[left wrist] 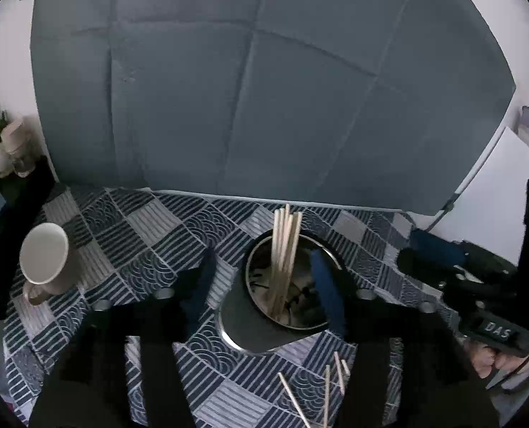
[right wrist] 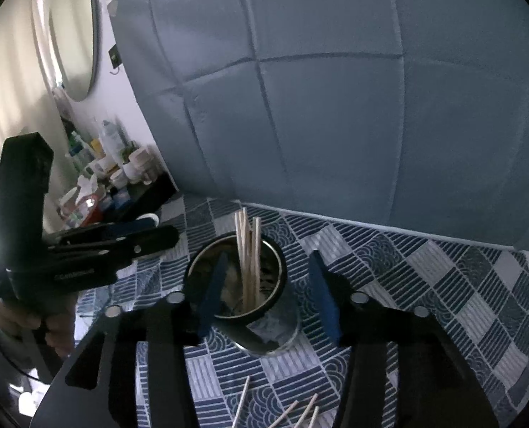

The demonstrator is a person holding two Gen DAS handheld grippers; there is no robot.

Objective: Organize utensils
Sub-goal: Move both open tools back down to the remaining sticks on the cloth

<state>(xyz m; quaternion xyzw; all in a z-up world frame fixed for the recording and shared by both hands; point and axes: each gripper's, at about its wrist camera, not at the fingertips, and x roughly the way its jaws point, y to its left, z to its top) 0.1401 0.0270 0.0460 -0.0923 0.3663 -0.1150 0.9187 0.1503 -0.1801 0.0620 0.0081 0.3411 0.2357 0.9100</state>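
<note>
Though angled downward, both grippers (left wrist: 264,278) (right wrist: 268,292) unclenched

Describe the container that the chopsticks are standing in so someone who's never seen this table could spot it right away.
On the blue-and-white patterned tablecloth, in front of the grey padded panel, stands a round metal holder with wooden chopsticks upright inside. The white mug nearby is empty; other chopsticks lie loose on the cloth.
</note>
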